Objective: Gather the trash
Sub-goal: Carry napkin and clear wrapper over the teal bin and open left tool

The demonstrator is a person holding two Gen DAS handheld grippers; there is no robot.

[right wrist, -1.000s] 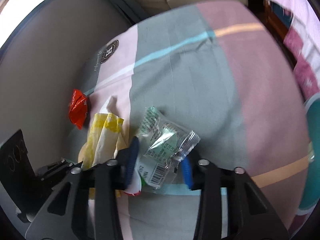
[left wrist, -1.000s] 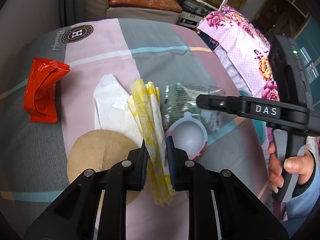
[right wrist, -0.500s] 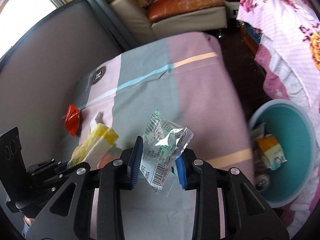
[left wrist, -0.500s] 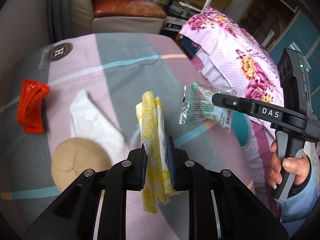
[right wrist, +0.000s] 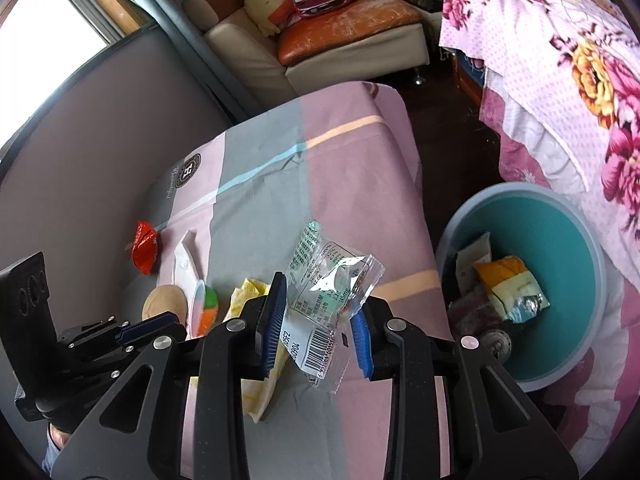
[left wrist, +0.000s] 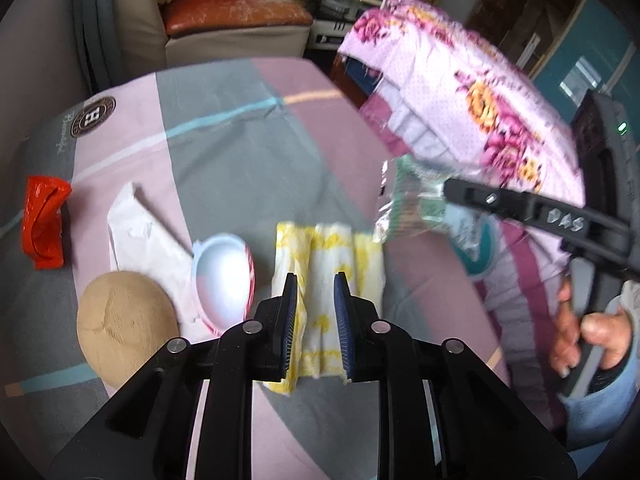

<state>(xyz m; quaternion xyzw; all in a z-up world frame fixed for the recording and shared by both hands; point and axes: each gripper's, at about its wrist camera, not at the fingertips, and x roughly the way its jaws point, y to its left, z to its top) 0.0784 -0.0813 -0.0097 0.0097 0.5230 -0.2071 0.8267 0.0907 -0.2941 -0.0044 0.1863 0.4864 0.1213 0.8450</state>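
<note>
The yellow wrapper (left wrist: 326, 268) hangs with its long axis down, near the bed's (left wrist: 240, 152) right edge, between the opening jaws of the left gripper (left wrist: 316, 320); whether the pads touch it is unclear. The right gripper (right wrist: 318, 328), tilted down, pinches the clear packet (right wrist: 332, 292), slanted upright, barcode low. The bin (right wrist: 568, 248) stands beside the bed, its bottom rim cut off by the gripper.
</note>
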